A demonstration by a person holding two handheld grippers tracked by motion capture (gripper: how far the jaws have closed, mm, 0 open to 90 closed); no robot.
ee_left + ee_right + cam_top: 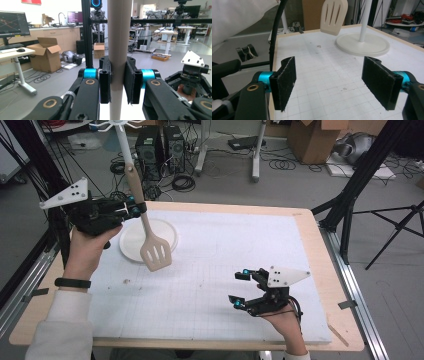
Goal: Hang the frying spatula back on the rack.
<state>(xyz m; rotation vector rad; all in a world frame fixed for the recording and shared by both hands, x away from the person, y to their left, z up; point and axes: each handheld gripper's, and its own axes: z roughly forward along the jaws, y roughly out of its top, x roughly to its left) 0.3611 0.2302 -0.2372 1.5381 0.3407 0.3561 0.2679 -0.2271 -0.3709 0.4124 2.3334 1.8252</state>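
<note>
A beige slotted spatula (156,252) hangs tilted over the table, its head low over the round base of a white stand (131,242). My left gripper (135,206) is shut on the spatula's handle (119,37), with both pads pressed against it in the left gripper view. The stand's pole (124,145) rises behind the handle to hooks at its top. My right gripper (239,288) rests near the table's front right, open with nothing between its pads (284,82). In the right gripper view the spatula head (334,16) floats above the stand base (363,45).
A white gridded mat (215,250) covers the wooden table. Black tripod legs (350,205) stand off the right edge. Computer towers (160,147) and cables lie on the floor behind, with a cardboard box (315,137) farther back.
</note>
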